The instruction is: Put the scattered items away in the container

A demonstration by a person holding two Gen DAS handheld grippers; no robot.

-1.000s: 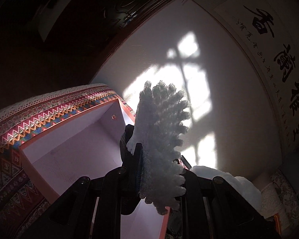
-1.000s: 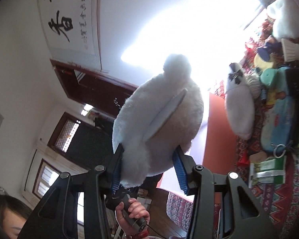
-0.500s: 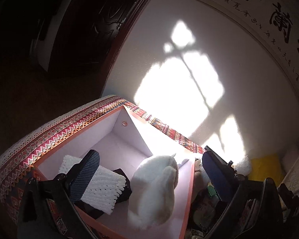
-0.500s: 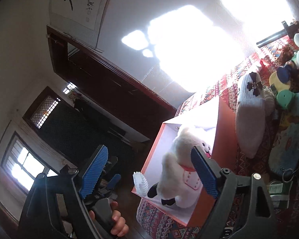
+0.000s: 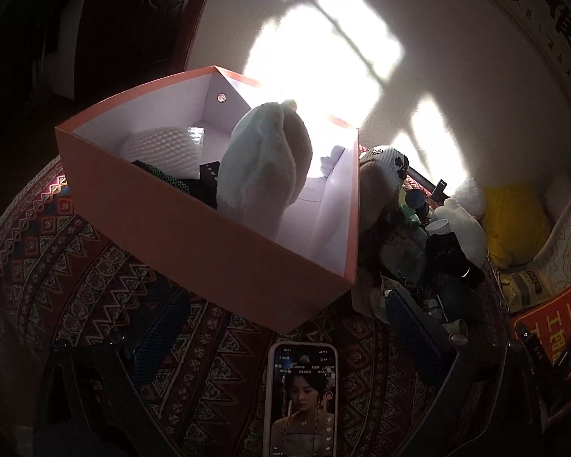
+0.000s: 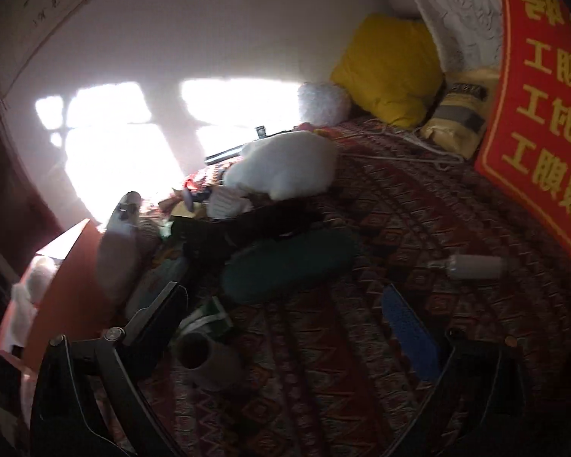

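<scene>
The orange box point(image 5: 194, 236) stands on the patterned cloth and holds a white plush toy point(image 5: 264, 160), a white bumpy item point(image 5: 160, 148) and dark things. My left gripper point(image 5: 285, 331) is open and empty, low in front of the box. My right gripper point(image 6: 285, 316) is open and empty over the cloth, the box's orange wall point(image 6: 68, 289) at its left. Scattered items lie beside the box: a dark green pouch point(image 6: 289, 266), a white plush point(image 6: 285, 167), a grey cup point(image 6: 209, 361), a small bottle point(image 6: 472, 266).
A phone point(image 5: 302, 400) with a lit screen lies on the cloth between my left fingers. A yellow cushion point(image 6: 392, 68) and a red banner point(image 6: 540, 106) lean at the back right. A pile of small things point(image 5: 426, 236) sits right of the box.
Both grippers let go of their white items into the box and opened. Then both pulled back and down; the right one swung right to face the scattered items.
</scene>
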